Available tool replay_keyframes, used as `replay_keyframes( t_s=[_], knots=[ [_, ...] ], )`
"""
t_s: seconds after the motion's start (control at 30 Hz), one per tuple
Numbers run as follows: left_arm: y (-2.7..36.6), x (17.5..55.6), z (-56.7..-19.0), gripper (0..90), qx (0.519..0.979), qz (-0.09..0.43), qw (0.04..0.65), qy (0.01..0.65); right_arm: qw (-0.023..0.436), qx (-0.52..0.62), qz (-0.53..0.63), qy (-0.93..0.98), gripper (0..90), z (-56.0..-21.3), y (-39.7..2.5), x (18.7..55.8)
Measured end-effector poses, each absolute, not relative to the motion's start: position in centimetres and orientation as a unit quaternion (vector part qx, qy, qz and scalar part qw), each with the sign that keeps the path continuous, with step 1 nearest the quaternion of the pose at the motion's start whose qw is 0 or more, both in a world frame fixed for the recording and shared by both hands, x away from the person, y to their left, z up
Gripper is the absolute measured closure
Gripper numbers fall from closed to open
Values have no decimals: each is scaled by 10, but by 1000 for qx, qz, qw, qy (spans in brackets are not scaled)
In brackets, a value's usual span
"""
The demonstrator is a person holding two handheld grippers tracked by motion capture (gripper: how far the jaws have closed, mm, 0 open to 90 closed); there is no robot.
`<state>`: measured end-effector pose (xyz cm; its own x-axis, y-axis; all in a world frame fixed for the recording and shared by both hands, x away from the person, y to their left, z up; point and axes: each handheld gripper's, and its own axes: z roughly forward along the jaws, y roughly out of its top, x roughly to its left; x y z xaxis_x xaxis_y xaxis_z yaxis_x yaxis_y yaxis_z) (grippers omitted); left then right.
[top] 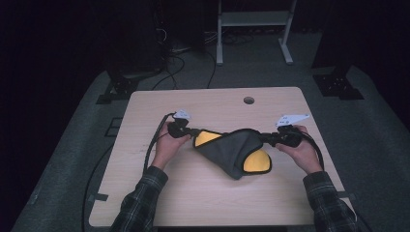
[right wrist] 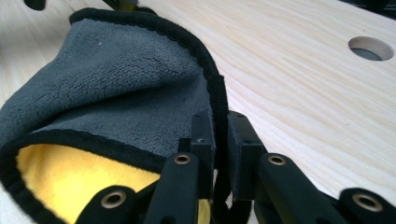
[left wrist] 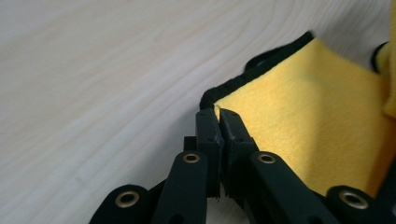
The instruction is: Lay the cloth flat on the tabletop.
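A cloth [top: 233, 151], grey on one side and yellow on the other with a black hem, lies bunched in the middle of the wooden table [top: 212, 198]. My left gripper [top: 192, 132] is shut on the cloth's left corner; in the left gripper view the closed gripper [left wrist: 218, 113] pinches the yellow cloth [left wrist: 308, 121] at its black-edged corner. My right gripper [top: 265, 137] is shut on the cloth's right edge; in the right gripper view the gripper [right wrist: 219, 119] clamps the black hem of the grey cloth [right wrist: 116, 88], with yellow showing underneath.
A round cable hole [top: 248, 100] sits near the table's far edge, also in the right gripper view as the hole [right wrist: 371, 48]. Black cables trail from both grippers. Dark floor, stand feet and a white frame [top: 254, 29] lie beyond the table.
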<state>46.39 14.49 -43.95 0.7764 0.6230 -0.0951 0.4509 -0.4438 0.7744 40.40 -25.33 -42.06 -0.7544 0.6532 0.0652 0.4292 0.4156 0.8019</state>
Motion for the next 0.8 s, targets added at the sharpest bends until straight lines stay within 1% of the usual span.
replay_keyframes(
  t_s=[0.1,0.4,0.57,0.8],
  knots=[
    [156,455,-429,877,832,111,437,322,135,326,437,827,813,-416,-255,403],
    [170,437,-404,877,810,118,476,320,146,328,452,816,813,-401,-261,399],
    [183,425,-384,877,793,136,502,316,163,323,465,808,813,-385,-264,394],
    [198,415,-362,877,778,156,522,312,179,322,478,798,813,-369,-268,390]
  ],
)
